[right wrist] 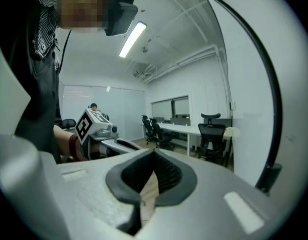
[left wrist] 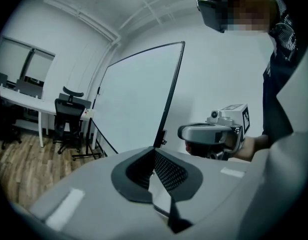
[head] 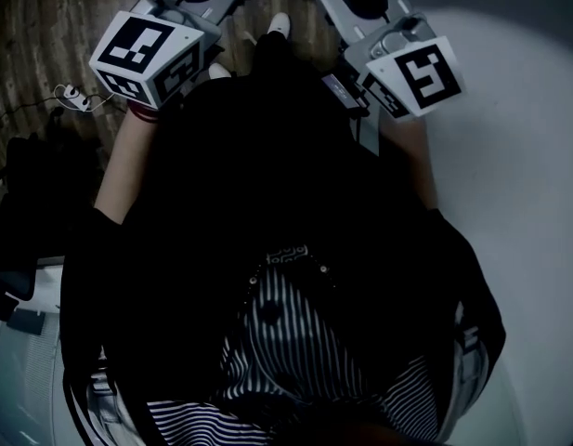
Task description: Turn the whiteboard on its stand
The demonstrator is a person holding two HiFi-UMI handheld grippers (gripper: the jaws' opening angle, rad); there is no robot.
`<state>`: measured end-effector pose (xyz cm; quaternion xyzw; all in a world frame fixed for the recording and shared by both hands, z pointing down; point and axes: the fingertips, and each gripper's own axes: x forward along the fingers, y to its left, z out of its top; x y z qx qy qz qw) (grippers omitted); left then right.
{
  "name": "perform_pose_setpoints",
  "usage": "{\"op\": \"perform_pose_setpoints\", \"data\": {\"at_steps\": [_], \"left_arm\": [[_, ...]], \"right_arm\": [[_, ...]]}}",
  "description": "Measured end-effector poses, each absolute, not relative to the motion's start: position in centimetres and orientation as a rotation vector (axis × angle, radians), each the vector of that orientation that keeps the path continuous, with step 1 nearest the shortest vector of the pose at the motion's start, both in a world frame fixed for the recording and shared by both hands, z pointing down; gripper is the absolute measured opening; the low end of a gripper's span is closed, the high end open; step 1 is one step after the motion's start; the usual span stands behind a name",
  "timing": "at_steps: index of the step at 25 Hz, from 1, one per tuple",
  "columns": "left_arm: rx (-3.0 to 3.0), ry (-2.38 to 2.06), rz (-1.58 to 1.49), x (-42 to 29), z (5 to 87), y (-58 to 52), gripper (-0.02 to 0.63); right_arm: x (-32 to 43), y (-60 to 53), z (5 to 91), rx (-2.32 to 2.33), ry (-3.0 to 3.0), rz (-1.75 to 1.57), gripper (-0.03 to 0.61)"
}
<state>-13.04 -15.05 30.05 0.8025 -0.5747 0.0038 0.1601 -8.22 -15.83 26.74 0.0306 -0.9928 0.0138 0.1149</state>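
The whiteboard (left wrist: 136,99) stands on its stand, seen nearly edge-on, with its black frame edge (left wrist: 169,91) rising from just behind my left gripper (left wrist: 154,150). That gripper's jaws are together at the tips and nothing shows between the pads; I cannot tell if they touch the frame. My right gripper (right wrist: 154,152) is shut on nothing, with wooden floor visible behind the pads. The board's frame (right wrist: 261,79) curves past close on its right. In the head view both marker cubes, left (head: 147,52) and right (head: 418,74), are held out ahead of the person's dark clothing, jaw tips cut off.
Black stand legs (left wrist: 91,151) spread on the wooden floor (left wrist: 24,169). Desks and office chairs (left wrist: 69,115) (right wrist: 213,133) stand beyond the board. A cable (head: 77,96) and dark items (head: 26,203) lie at the left. A white surface (head: 518,156) fills the right of the head view.
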Motion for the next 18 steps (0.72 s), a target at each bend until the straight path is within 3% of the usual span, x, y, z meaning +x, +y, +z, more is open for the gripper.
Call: {"op": "perform_pose_setpoints", "data": {"at_steps": [11, 18], "left_arm": [[2.154, -1.846, -0.01, -15.3, 32.9, -4.6, 0.002], [2.131, -1.932, -0.072, -15.9, 31.1, -5.6, 0.002]], "right_arm": [[-12.0, -5.9, 30.5, -0.2, -2.92, 0.045, 0.0], [-12.7, -7.3, 29.2, -0.29, -2.915, 0.001, 0.0]]}}
